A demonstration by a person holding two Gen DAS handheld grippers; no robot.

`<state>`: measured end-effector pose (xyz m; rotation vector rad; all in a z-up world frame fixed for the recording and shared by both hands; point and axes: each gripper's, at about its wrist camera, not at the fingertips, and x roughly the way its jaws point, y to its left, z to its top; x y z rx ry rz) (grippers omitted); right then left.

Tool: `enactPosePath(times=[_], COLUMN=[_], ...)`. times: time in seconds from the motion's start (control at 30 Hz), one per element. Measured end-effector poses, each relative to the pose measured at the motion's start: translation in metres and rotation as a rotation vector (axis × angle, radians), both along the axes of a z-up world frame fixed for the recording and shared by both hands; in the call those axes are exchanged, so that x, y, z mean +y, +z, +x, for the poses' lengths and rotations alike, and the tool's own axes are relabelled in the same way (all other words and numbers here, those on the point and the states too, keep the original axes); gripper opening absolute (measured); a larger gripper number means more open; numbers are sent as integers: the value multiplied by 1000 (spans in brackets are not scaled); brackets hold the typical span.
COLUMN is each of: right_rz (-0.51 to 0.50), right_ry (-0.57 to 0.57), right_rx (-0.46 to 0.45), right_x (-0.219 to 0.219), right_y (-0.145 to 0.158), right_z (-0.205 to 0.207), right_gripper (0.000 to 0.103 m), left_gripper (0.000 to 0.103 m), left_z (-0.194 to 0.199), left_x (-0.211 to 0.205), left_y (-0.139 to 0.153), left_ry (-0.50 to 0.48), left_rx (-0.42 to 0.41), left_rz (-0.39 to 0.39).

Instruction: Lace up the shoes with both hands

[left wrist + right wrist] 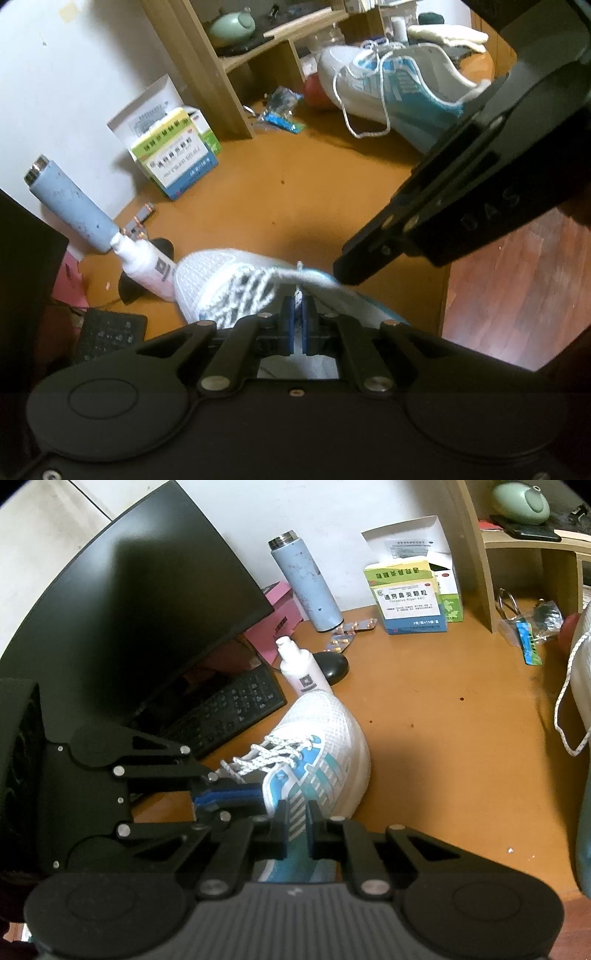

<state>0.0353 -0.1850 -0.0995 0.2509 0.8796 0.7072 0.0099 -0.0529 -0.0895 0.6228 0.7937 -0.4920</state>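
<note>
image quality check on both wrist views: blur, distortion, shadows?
Left wrist view: strong fisheye bending of the wooden shelf unit; the other gripper crossing at right is soft; a dark shadow lies on the orange desk.
Right wrist view: the black curved monitor is dark and featureless; the white mesh sneaker is sharp.

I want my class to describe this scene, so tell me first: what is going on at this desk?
A person is lacing a white and blue shoe on a wooden desk, with a hand-held gripper in each hand. The left hand-held gripper is shut on a white lace end above the shoe's tongue. The right hand-held gripper grips the side of the shoe. A second shoe lies further back, its lace loose.
</note>
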Motion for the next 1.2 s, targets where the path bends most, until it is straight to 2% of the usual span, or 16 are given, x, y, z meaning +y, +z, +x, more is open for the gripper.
enactPosePath(times=[0.2, 0.5, 0.67, 0.73, 0.8, 0.87, 0.93, 1.0, 1.2], right_rz=[51, 182, 273, 308, 325, 323, 314, 306, 306], right_ry=[-38, -98, -134, -129, -137, -142, -148, -158, -213], right_rx=[42, 161, 252, 281, 285, 277, 259, 239, 186], right_x=[-4, -8, -14, -15, -17, -18, -20, -23, -47], right_y=[1, -7, -18, -22, -22, -22, -19, -16, -7], right_z=[9, 28, 38, 40, 41, 41, 39, 37, 32], right_gripper=[14, 18, 18, 13, 2, 2, 2, 2, 2], left_gripper=[1, 1, 1, 1, 2, 5, 15, 18, 18], left_z=[1, 0, -1, -1, -2, -3, -6, -16, -33], left_x=[-4, -3, -5, -5, -4, -3, -1, 3, 12], left_y=[0, 2, 2, 2, 2, 3, 6, 12, 14], left_ry=[-5, 10, 20, 28, 37, 46, 57, 68, 87], left_rx=[-11, -17, -21, -22, -24, -35, -47, -84, -50], left_rz=[0, -11, -11, -13, -20, -23, -21, 0, -4])
